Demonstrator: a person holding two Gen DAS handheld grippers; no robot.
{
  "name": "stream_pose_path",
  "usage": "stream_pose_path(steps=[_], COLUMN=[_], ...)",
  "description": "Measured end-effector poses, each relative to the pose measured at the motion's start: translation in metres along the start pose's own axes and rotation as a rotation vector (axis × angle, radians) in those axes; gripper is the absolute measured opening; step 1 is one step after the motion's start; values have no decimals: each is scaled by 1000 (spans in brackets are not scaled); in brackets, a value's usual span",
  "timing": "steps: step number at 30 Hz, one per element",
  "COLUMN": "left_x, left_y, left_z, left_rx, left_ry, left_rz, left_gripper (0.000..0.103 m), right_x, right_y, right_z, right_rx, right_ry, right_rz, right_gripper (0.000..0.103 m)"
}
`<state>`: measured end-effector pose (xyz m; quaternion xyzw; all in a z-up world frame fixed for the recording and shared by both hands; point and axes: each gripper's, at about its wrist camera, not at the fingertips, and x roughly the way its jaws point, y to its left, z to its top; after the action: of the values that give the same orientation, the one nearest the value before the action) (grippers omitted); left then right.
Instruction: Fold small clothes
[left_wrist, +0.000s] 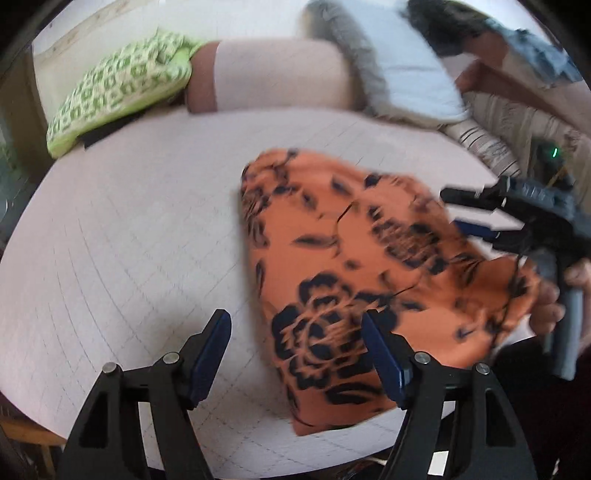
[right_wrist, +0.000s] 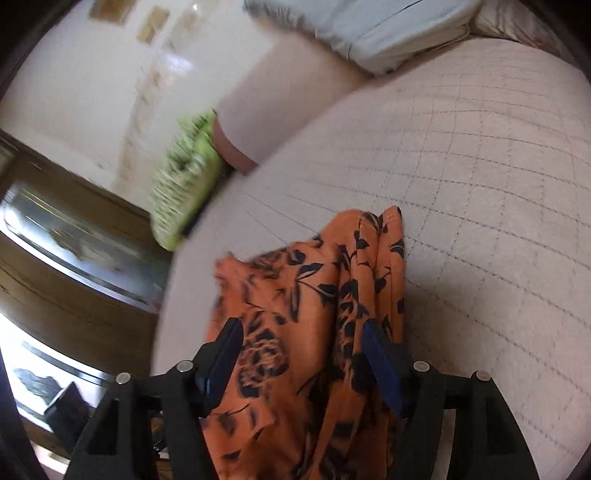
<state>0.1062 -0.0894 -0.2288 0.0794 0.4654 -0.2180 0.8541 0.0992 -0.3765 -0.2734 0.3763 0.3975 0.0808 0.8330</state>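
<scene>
The bed (left_wrist: 122, 236) fills most of both views, covered in a pale sheet with a faint grid of lines. All places below are given relative to it.

At its far edge lies a long pinkish bolster (left_wrist: 273, 77), with a white fringed pillow (left_wrist: 402, 66) leaning at the bolster's right end. A green-patterned cushion (left_wrist: 118, 88) sits at the bolster's left end, on the bed's far left corner; in the right wrist view the same cushion (right_wrist: 184, 177) shows blurred at the bed's edge.

The cloth (left_wrist: 354, 266), orange with dark floral print, lies on the bed's near right part, spread in a rough folded slab, its near end reaching almost to the bed's near edge. In the right wrist view the cloth (right_wrist: 314, 314) is bunched in lengthwise folds over the bed's near edge.

The right gripper (left_wrist: 476, 214) shows at the bed's right side, over the cloth's right edge, held by a hand (left_wrist: 557, 295). In its own view the right gripper (right_wrist: 299, 354) stands wide, with cloth running between the fingers; neither pad clearly presses on it.

The left gripper (left_wrist: 295, 354) hangs over the bed's near edge, jaws wide and holding nothing; its right finger overlaps the cloth's near part in the view.
</scene>
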Motion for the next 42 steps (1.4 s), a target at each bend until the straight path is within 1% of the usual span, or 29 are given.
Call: stream_pose_path(steps=[2,3,4,5,7,9,11,12,13,15,16,17,18,19,20,21,22,24,26,29,31,33,36,38,39,40,42], left_x=[12,15,17,17,16,16,18,20,23,27,28,28,26,24,22,16,8,1,4,23,47,68,100,122,134,142,141], left_y=[-1,0,-1,-2,-8,-18,-31,-36,-40,-46,-46,-45,-42,-37,-30,-23,-15,-4,1,3,2,0,-3,-2,0,3,9], left_z=[-8,-11,-14,-15,-16,-17,-19,-19,-19,-18,-16,-14,-12,-8,-2,4,13,29,55,88,108,117,123,120,117,114,111], left_rx=[-8,-10,-9,-5,13,42,84,98,106,111,111,106,97,80,59,35,19,16,28,39,44,46,62,49,39,22,-24], left_ry=[31,40,44,46,42,41,26,16,8,6,12,22,34,45,47,32,1,-39,-52,-48,-13,14,57,111,143,162,150], left_rz=[-7,-18,-38,-52,-78,-87,-61,-53,-45,-31,-27,-32,-45,-61,-69,-70,-65,-42,29,65,91,106,148,168,170,171,148], left_gripper=[74,74,74,74,74,74,74,75,78,82,83,83,83,83,83,83,83,84,84,84,84,84,84,84,84,86,86], right_x=[15,19,23,25,21,14,6,4,3,12,17,20,18,14,7,3,-4,-18,-26,-14,5,25,56,76,79,88,90], right_y=[12,21,31,40,57,62,55,47,37,10,-3,-11,-17,-16,-13,-11,-6,6,21,40,49,52,49,34,28,18,9], right_z=[3,4,4,2,-1,-2,0,1,3,3,2,1,1,1,4,6,9,16,23,39,47,54,57,58,58,58,59], right_rx=[-48,-84,-134,-182,-275,-310,-295,-279,-255,-193,-161,-129,-94,-80,-70,-71,-77,-110,-140,-165,-190,-194,-188,-156,-150,-134,-102], right_ry=[33,48,60,65,48,14,-17,-28,-27,-8,5,21,20,15,16,15,7,-37,-63,-20,31,86,146,183,193,212,206], right_rz=[-39,-58,-91,-127,-184,-214,-222,-242,-263,-313,-309,-285,-253,-235,-210,-203,-208,-209,-172,-134,-136,-130,-161,-224,-243,-244,-209], right_gripper=[65,51,27,20,17,16,16,15,14,13,13,13,15,18,18,18,18,18,18,18,18,18,18,19,17,17,17])
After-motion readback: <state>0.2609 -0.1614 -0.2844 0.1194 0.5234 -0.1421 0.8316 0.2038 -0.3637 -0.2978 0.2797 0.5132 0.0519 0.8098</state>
